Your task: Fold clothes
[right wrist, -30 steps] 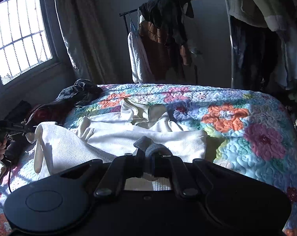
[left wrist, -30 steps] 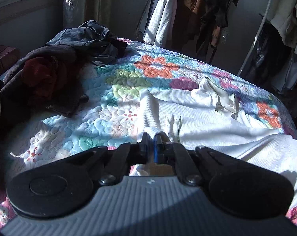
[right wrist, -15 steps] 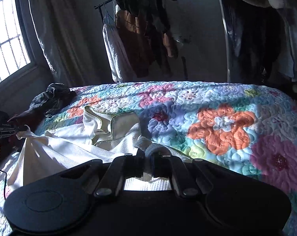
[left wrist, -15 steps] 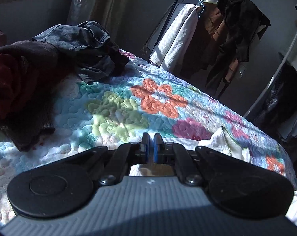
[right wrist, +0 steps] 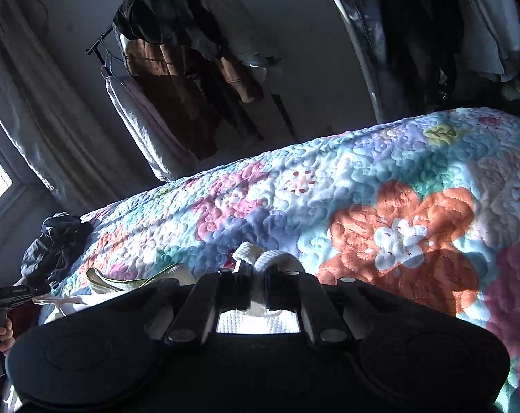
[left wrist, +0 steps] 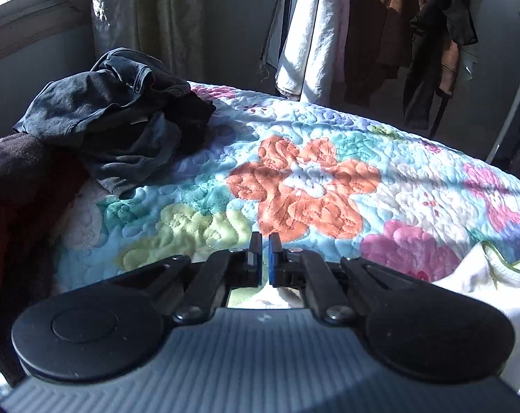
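- Your right tool (right wrist: 258,268) had a fold of the white shirt (right wrist: 270,261) between its jaws, which were opening.
- Your left tool (left wrist: 264,251) was closed; the shirt (left wrist: 484,275) lay just right of it on the bed quilt (left wrist: 311,179).

One white garment (left wrist: 480,285), one quilt (left wrist: 311,186), two tongs (left wrist: 264,251)
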`<state>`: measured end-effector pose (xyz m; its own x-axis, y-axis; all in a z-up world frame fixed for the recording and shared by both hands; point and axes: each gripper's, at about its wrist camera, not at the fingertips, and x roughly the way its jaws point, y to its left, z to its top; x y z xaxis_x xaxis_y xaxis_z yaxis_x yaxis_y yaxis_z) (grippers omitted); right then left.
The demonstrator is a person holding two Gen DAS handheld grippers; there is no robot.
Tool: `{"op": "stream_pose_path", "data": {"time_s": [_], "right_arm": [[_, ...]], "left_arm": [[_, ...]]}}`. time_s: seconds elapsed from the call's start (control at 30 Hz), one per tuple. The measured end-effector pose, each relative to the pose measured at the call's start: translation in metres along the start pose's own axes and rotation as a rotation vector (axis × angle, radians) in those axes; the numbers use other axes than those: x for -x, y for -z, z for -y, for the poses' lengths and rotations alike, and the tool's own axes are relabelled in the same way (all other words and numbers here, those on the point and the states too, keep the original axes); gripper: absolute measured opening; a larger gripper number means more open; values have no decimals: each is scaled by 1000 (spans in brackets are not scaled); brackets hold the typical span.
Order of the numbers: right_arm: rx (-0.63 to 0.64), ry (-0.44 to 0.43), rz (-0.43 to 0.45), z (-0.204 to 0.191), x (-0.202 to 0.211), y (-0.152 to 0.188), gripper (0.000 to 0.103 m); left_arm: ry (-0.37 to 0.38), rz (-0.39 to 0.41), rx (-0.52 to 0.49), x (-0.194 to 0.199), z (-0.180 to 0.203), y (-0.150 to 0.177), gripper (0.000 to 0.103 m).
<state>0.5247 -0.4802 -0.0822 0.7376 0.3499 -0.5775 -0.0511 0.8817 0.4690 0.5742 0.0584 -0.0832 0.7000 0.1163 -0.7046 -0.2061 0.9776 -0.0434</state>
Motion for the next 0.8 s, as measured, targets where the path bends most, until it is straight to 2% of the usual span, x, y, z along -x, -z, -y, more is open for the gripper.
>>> {"op": "stream_pose_path", "data": {"time_s": [0.1,0.13,0.17,0.2,0.23,0.27,0.33,0.37,0.43,0.53,0.67,0.73,0.8], "right_arm": [[-111,5,-41,9,5,1,23],[-142,0,-46,8,13,1,27],[-155,-5,-49,4,23,1,34],[-154,-12,-53,-2,34,3,36],[-145,-17,-60,-7,42,4,37],[-127,-20,-76,-15,51,7,38],[-64,-12,-94,-31,68,12,38],[-22,-8,-98,-41,79,16,38],[52,-6,-96,-60,101,24,38],[66,-16,-75,-88,130,38,38],[103,33,-69,-132,141,53,39],[146,51,-84,-160,134,55,39],[164,41,-109,-184,123,53,39]], "left_arm": [[12,-72,1,1,-3,1,7],[11,-85,-8,8,-4,2,13],[2,-96,-20,15,-5,4,29],[-7,-108,-31,23,-7,6,41],[-31,-118,-41,30,-7,9,65],[-50,-118,-56,36,-7,12,74],[-54,-109,-98,47,-7,19,75],[-28,-104,-116,53,-7,21,75],[51,-96,-141,66,-7,26,75],[192,-88,-155,91,-4,30,75],[312,-125,-179,116,10,26,75],[337,-138,-232,125,19,22,75],[324,-132,-321,132,30,17,75]]}}
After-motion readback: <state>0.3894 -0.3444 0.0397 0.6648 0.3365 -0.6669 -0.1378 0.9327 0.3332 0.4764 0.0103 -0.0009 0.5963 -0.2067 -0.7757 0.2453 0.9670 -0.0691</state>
